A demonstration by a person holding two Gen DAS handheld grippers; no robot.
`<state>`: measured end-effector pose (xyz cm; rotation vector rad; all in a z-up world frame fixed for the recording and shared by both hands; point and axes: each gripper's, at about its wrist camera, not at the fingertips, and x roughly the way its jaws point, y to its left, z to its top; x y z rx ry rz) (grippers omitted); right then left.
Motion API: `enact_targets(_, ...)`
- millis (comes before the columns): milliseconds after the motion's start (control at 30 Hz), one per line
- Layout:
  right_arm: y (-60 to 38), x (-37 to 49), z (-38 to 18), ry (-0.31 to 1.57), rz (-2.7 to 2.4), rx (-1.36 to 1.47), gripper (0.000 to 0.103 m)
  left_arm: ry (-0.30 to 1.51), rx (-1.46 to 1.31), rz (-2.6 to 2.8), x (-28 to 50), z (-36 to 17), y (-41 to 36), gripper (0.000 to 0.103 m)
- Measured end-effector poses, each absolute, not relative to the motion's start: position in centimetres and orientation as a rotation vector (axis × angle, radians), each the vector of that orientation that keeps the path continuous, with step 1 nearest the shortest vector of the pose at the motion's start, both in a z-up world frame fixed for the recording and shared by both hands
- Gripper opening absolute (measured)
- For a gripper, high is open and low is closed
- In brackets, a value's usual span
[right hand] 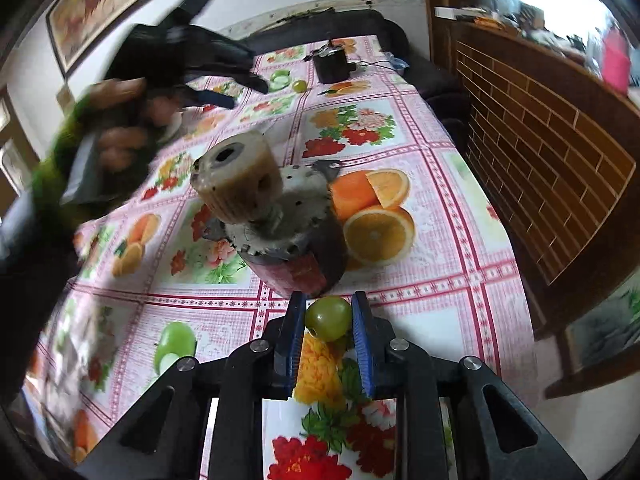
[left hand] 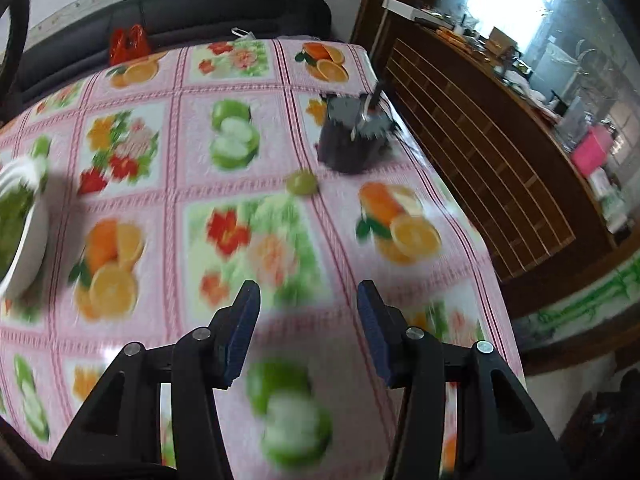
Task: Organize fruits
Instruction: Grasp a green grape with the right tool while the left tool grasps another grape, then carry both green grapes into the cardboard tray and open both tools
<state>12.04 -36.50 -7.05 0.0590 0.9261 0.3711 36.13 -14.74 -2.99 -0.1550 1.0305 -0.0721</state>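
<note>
Floral-and-fruit oilcloth tablecloth (right hand: 432, 216) across the whole table, dark sofa (left hand: 224, 4) behind, wooden lattice counter (left hand: 480, 152) off to the side.

Right gripper (right hand: 327, 322) closed onto a green grape (right hand: 329, 317), blue pads (right hand: 362, 340) pressing it on both flanks, fruit seated right at the fingertips. Directly ahead of those jaws, very close: a grimy old motor (right hand: 276, 216) standing upright on the cloth. Best handled by lifting straight up first, then swinging wide of that motor; no extra squeeze, since a grape looks likely to split or squirt out forward from so shallow a hold.

Left gripper (left hand: 308, 300) spread wide, nothing between the pads, only tablecloth beneath. Well ahead of its jaws, slightly left of centre line: a second grape (left hand: 302, 182) loose on the cloth, just short of a dark pot (left hand: 352, 136) with utensils. Far out to the left of the jaws, a white bowl (left hand: 28, 240) with green contents, probably the collecting place. Heavy blur in this view, so exact spacing hard to call.

For the loose grape: approach low, centre it deep between the pads, close gently, keep clear of the pot.
</note>
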Motion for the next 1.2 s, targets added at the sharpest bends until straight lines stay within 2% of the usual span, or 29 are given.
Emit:
enact_targets(400, -39.1, 10.8, -6.8, 0.874, 0.388, 0.28, 0.024, 0.997, -0.072, 0.053, 44.2, -7.0, -16.1, 0.048)
enact_targets(433, -39.1, 10.8, -6.8, 0.874, 0.39, 0.284, 0.024, 0.983, -0.07, 0.052, 44.1, -7.0, -16.0, 0.03)
enact_targets(467, -39.2, 10.8, -6.8, 0.872, 0.392, 0.286, 0.024, 0.975, -0.078, 0.044, 43.9, -7.0, -15.8, 0.02)
enact_targets(567, -39.1, 10.7, -6.6, 0.85, 0.406, 0.289, 0.024, 0.984, -0.104, 0.019, 42.6, -6.9, -14.8, 0.02)
enact_targets(833, -38.0, 10.3, -6.4, 0.855, 0.408, 0.307, 0.024, 1.021, -0.124, 0.053, 32.5, -4.6, -11.3, 0.02)
enact_targets(1200, -26.3, 5.8, -5.5, 0.939, 0.678, 0.236, 0.024, 0.999, -0.173, 0.221, 12.1, -2.2, -2.4, 0.02)
